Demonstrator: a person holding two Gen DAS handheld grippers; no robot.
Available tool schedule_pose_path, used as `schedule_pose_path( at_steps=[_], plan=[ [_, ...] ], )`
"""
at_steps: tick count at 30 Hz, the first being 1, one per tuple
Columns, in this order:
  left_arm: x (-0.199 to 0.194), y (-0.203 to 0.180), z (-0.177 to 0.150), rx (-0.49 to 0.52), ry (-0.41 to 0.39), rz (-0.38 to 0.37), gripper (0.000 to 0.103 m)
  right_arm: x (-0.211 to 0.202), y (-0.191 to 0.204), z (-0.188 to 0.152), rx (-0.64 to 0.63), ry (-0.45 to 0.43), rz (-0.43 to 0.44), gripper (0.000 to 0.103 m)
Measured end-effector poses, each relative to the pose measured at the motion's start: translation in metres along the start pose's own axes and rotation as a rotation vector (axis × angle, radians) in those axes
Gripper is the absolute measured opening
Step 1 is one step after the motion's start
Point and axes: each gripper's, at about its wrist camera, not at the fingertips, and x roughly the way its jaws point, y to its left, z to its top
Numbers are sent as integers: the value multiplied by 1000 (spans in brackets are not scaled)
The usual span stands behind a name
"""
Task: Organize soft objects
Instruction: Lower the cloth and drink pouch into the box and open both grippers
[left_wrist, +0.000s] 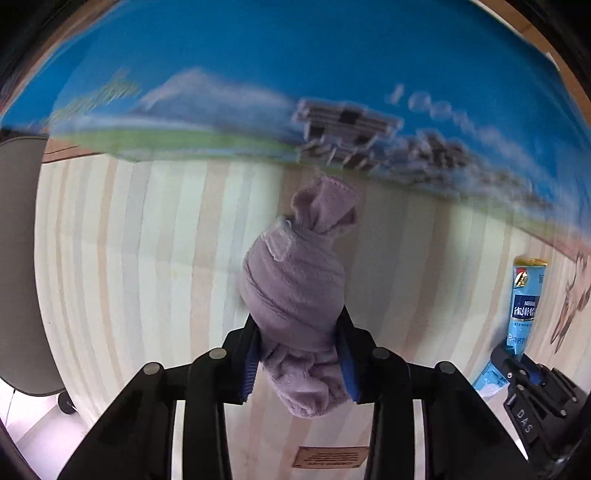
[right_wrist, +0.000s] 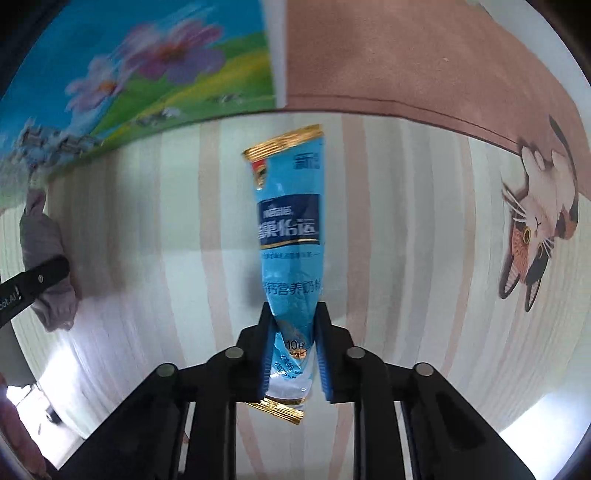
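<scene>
My left gripper (left_wrist: 300, 328) is shut on a rolled, knotted lilac sock (left_wrist: 295, 273) and holds it above the striped cloth. The sock also shows at the left edge of the right wrist view (right_wrist: 42, 236), pinched by the left gripper's black finger (right_wrist: 40, 277). My right gripper (right_wrist: 293, 314) is shut on the lower part of a long light-blue powder sachet (right_wrist: 290, 236) with gold ends, which points away from the camera. The sachet also shows at the right of the left wrist view (left_wrist: 526, 299), held by the right gripper (left_wrist: 517, 363).
A pale striped tablecloth (left_wrist: 147, 258) covers the surface. A blue picture mat with a mountain and flowers (left_wrist: 295, 66) lies at the far side. A pinkish-brown mat (right_wrist: 424, 62) with a cat picture (right_wrist: 535, 218) is at the right. A grey chair (left_wrist: 22, 258) stands at left.
</scene>
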Motion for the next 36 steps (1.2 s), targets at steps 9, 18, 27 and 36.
schedule_pose_path(
  at_steps=[9,18,27,36],
  plan=[
    [-72,10,-48,31,-91,-111,32,-82,17,-16,-50,-59,194,18],
    [-212,36,25,81,-303,-134,32,-238,30,25,-144,-285,249,18],
    [-182,62,137,105,-211,49,32,-239,33,144,-83,-294,48,18],
    [-128,56,165,123,-59,72,36,-144,27,166,-55,-220,-46,19]
  ],
)
